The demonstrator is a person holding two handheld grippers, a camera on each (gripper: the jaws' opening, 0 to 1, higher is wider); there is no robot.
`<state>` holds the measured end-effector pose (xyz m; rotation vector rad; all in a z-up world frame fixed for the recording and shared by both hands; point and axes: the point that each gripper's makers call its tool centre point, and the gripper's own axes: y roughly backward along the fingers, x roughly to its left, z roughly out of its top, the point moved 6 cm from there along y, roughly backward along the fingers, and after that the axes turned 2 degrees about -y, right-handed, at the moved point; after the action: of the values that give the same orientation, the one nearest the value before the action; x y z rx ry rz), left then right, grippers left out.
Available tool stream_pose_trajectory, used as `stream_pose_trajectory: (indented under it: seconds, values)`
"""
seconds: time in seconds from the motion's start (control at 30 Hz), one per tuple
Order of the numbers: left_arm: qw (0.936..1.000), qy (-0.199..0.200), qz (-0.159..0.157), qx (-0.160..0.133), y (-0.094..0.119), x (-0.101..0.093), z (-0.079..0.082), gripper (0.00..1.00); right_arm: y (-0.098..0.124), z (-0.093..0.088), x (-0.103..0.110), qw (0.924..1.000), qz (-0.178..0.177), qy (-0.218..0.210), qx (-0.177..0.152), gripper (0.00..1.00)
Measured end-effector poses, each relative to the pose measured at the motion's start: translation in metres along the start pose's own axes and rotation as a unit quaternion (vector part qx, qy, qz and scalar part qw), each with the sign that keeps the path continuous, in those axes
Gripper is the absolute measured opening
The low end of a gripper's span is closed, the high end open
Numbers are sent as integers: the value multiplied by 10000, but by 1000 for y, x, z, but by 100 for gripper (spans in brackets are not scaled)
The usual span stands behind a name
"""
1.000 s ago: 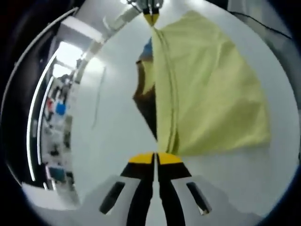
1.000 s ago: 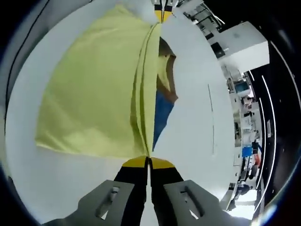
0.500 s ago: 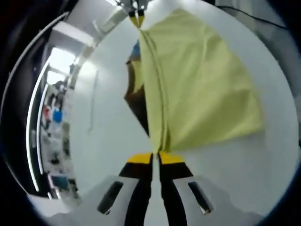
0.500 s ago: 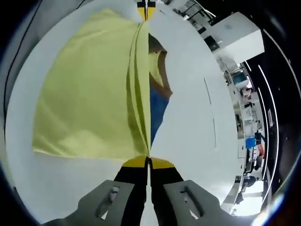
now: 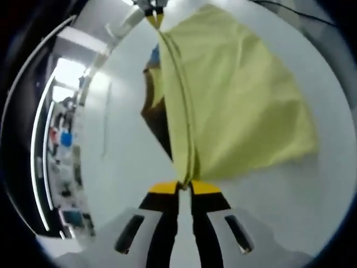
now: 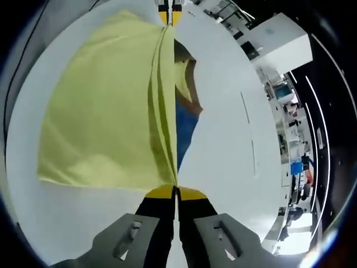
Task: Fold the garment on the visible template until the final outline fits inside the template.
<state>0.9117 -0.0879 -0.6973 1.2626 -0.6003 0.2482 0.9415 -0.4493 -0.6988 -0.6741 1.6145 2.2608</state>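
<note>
Left gripper view shows the left gripper [image 5: 184, 186] and right gripper [image 6: 174, 191] pinching the yellow garment [image 5: 240, 106] mid-fold above the counter [image 5: 128, 162]; next, lay it flat.

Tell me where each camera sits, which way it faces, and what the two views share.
Left gripper view: rides on the left gripper, looking along its shut jaws at the yellow garment edge stretched over the white table; the right gripper's yellow tips show at the far end.
Right gripper view: rides on the right gripper, facing the opposite way along the same edge toward the left gripper.
Shared: the garment, the table, a blue patch under the cloth.
</note>
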Motion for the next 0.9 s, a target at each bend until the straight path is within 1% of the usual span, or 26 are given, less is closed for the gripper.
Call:
stream_pose_trajectory:
  seconds: [0.17,0.3,0.33,0.37,0.4,0.47,0.5,0.53,0.57,0.67,0.7,0.77,0.83,0.87,0.9]
  values:
    - [9985,529,-83,-100,1,6,1,0,-1,-1,-1,9999,26,-97,-21,1]
    - [9933,1104,-165,-286,3,10,0,0,-1,-1,-4,9987,106,-497,-106,1]
    - [9906,1302,-182,-383,3,12,0,0,-1,-2,-4,9977,135,-650,-131,1]
    - [9884,1447,-210,-405,3,13,-1,0,-1,-2,-5,9976,130,-660,-142,1]
    - [9846,1678,-272,-397,2,13,-3,0,-1,-3,-6,9973,130,-704,-149,1]
    - [9823,1788,-256,-486,1,17,-5,0,-2,-3,-6,9939,207,-1062,-199,1]
    - [9779,2002,-320,-507,1,16,-6,0,-2,-4,-8,9934,213,-1107,-210,1]
    - [9754,2110,-358,-522,1,16,-7,0,-2,-4,-8,9931,213,-1131,-211,1]
    - [9743,2160,-323,-559,0,18,-8,0,-3,-4,-8,9920,246,-1222,-191,1]
    - [9695,2362,-370,-541,-2,19,-12,0,-5,-4,-8,9898,299,-1380,-189,1]
    - [9661,2486,-405,-563,-3,18,-12,0,-5,-4,-8,9893,303,-1413,-181,1]
    - [9536,2914,-436,-613,-4,20,-15,0,-6,-4,-9,9871,322,-1557,-192,1]
    - [9481,3100,-428,-556,-5,21,-19,0,-5,-5,-10,9858,332,-1635,-204,1]
    - [9423,3286,-412,-495,-5,22,-22,0,-5,-5,-10,9850,342,-1682,-199,1]
    - [9421,3290,-393,-514,-6,23,-22,0,-5,-5,-10,9848,349,-1690,-200,1]
